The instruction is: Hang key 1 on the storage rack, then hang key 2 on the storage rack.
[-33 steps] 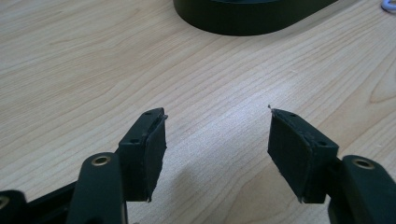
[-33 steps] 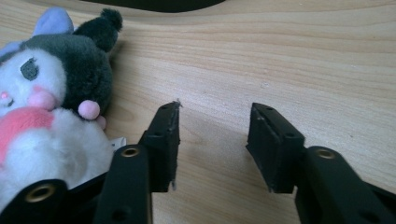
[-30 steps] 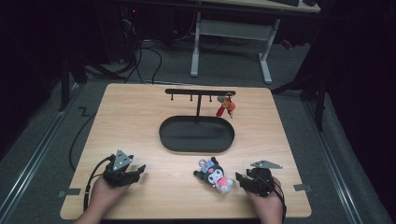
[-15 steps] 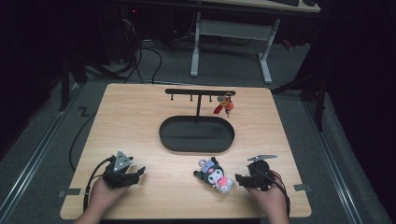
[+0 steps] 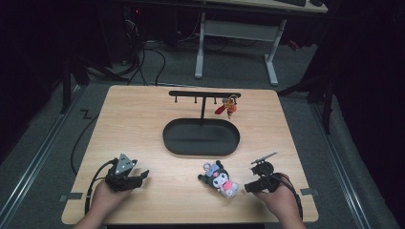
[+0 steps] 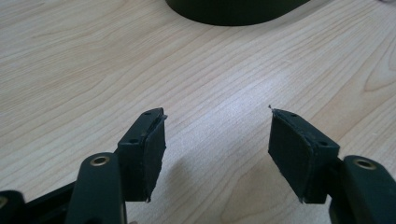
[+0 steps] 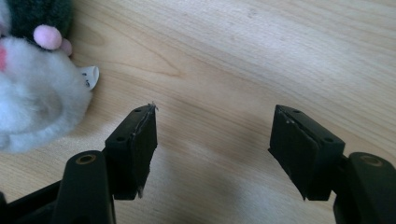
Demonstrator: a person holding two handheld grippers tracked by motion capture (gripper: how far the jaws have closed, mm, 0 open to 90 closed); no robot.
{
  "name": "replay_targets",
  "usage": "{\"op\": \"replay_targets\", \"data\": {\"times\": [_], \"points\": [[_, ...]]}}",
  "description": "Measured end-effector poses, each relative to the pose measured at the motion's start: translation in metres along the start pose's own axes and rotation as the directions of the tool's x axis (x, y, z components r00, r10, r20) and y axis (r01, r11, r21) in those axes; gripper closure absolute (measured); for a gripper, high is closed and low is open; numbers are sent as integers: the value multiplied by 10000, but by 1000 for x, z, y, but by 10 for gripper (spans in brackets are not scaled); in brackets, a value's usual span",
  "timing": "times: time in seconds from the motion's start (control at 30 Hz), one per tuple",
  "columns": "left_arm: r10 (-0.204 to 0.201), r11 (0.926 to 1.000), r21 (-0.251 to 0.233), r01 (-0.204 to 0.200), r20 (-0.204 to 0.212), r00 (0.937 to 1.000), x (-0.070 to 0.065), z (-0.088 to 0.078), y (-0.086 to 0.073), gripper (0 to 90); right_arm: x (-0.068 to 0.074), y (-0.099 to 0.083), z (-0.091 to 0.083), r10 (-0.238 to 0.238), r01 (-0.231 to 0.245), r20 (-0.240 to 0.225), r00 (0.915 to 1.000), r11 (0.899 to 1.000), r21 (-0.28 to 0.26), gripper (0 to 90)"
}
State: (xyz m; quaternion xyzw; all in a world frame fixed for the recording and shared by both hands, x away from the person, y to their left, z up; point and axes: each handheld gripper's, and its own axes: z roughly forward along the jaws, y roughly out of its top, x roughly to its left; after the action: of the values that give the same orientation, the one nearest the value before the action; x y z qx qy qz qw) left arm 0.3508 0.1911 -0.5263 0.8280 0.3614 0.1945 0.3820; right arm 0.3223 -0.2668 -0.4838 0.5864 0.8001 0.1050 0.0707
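Note:
A small plush toy [image 5: 219, 179], black and white with pink, lies on the wooden table [image 5: 143, 124] near its front edge. My right gripper [image 5: 248, 187] sits just to the right of it, low over the wood. Its jaws have just been opening and nothing is between them. In the right gripper view the plush toy [image 7: 35, 93] lies left of the open right gripper [image 7: 212, 149], apart from the pads. My left gripper [image 5: 143, 177] rests at the front left. The left gripper [image 6: 217, 149] is open over bare wood.
A black oval tray [image 5: 200, 137] sits mid-table; its rim [image 6: 233, 9] shows ahead of the left gripper. Behind it stands a black hook rack [image 5: 204, 94] with a red keychain [image 5: 226, 108] hanging on it. A desk frame stands beyond the table.
My right gripper has lifted slightly beside the plush toy and its jaws stand wider apart. The left hand and the plush toy have stayed put.

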Motion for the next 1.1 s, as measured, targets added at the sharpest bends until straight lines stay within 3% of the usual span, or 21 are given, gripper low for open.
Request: {"op": "replay_targets", "data": {"times": [0.17,0.33,0.77,1.0,1.1], "points": [[101,9999,-129,-100,104,9999,-2,3,4,366,2,5,-7,-14,11,207,9998,9999,122,313],[264,9994,-221,-260,200,9995,-7,6,8,366,12,13,-14,-327,316,380,9987,9990,313,293],[400,9990,-221,-391,399,9984,-10,9,12,365,43,29,-31,-871,871,-106,9961,9962,43,258],[624,9980,-94,-622,320,9975,-12,7,10,363,57,37,-43,-1006,1002,-224,9947,9948,-173,236],[539,9985,-120,-536,284,9981,-11,6,10,363,65,38,-44,-1146,1141,-336,9928,9933,-172,216]]}}
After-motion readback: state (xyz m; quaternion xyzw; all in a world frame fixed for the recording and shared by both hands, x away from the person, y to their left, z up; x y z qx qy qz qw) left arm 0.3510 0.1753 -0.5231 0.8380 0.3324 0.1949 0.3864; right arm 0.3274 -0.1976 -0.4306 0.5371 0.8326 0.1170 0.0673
